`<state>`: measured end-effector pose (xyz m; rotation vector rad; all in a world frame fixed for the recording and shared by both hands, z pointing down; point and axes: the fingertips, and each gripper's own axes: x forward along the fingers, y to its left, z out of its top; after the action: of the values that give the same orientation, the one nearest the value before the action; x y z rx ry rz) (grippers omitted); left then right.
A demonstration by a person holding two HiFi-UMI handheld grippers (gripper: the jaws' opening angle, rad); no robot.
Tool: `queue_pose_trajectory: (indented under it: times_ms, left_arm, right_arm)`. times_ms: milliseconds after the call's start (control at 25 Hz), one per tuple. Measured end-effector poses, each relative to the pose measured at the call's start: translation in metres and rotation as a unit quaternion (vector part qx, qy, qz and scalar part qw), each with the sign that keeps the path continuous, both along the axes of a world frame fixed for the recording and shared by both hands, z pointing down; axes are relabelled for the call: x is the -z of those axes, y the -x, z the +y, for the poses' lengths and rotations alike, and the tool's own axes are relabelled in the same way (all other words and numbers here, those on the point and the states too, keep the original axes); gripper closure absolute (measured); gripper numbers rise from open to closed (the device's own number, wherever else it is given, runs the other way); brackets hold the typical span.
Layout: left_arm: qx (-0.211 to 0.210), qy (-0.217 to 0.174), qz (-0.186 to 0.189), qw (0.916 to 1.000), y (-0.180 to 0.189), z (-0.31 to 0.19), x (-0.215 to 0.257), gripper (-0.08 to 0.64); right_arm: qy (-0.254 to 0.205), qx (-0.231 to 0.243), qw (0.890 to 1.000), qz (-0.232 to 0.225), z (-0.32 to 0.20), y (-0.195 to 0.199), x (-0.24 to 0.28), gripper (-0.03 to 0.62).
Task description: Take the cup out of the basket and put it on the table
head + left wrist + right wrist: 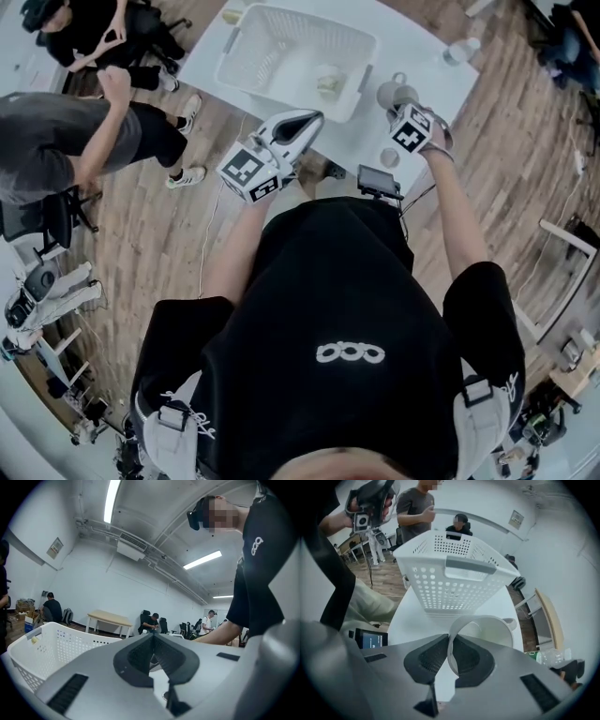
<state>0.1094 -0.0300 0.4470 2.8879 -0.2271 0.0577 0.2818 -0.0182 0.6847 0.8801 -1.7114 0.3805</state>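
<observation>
Beside the one basket, the right tongs pinch one cup.

Even, cool indoor light, fairly bright. Source: ceiling tube lights, w/ a second strip further back; both blow out to white glare in the left gripper view. White table looks washed out in the head view; soft shadow under the basket in the right gripper view. All 3 views are fisheye: edges bend, corners go black in both gripper views. Cup rim near the lens is slightly soft; far background blurry.
</observation>
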Motion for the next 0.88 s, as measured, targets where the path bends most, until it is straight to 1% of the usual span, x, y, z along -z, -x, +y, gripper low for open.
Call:
queue_pose_trajectory:
  times_ms: [200,440,600,760,880]
  left_arm:
    - [0.015,0.006,-0.001,0.9999,0.011,0.002,-0.002,0.551]
    - [0.036,0.014,-0.003,0.9993,0.024,0.001,-0.004,0.551]
    - [0.046,0.017,-0.002,0.9988,0.029,-0.004,-0.008,0.552]
    - [0.049,0.017,-0.002,0.9986,0.032,-0.009,-0.011,0.552]
    - [0.051,0.018,0.001,0.9986,0.033,-0.01,-0.011,0.551]
  right_arm:
    - [0.066,0.043,0.996,0.032,-0.001,0.002,-0.039,0.546]
    - [0.117,0.067,0.99,0.051,0.006,0.002,-0.069,0.546]
    - [0.134,0.072,0.986,0.062,0.005,-0.002,-0.081,0.546]
    - [0.133,0.08,0.985,0.077,-0.002,-0.003,-0.081,0.545]
    - [0.142,0.084,0.982,0.088,0.0,-0.002,-0.084,0.545]
